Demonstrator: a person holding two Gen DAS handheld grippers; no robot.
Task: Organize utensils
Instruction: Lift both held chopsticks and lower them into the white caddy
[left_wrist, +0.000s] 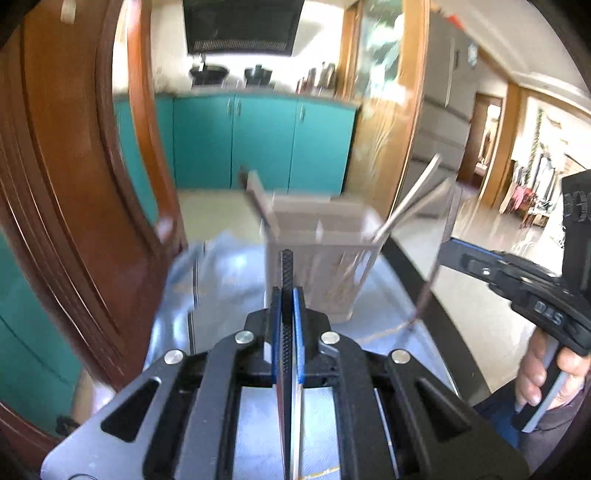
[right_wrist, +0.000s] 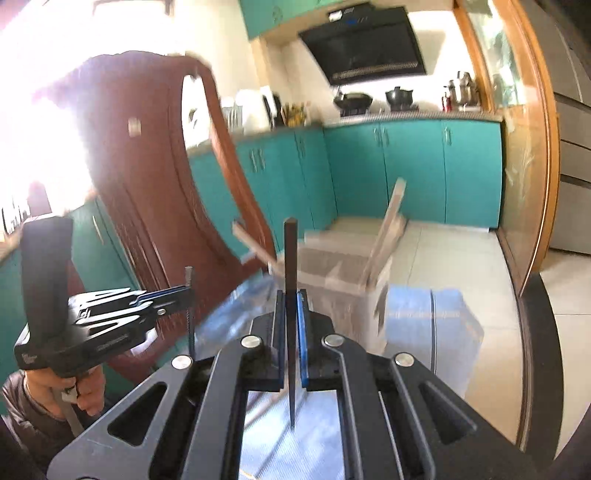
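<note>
A beige slotted utensil holder (left_wrist: 321, 258) (right_wrist: 343, 284) stands on the glossy table (left_wrist: 221, 295), with several pale utensils leaning out of its compartments. My left gripper (left_wrist: 287, 293) is shut on a dark, rough-textured chopstick (left_wrist: 287, 266) held upright just in front of the holder. My right gripper (right_wrist: 290, 295) is shut on a second dark chopstick (right_wrist: 290, 243), also upright and near the holder. Each wrist view shows the other gripper off to the side: the right gripper (left_wrist: 447, 243) with its chopstick (left_wrist: 430, 284), and the left gripper (right_wrist: 188, 290) with its chopstick (right_wrist: 191, 325).
A brown wooden chair back (left_wrist: 74, 184) (right_wrist: 147, 184) rises close on the left of the table. A blue cloth (right_wrist: 432, 317) lies right of the holder. The table's dark edge (left_wrist: 424, 295) runs along the right. Teal cabinets (left_wrist: 258, 140) stand behind. A person's hand (left_wrist: 535, 376) holds the right gripper's handle.
</note>
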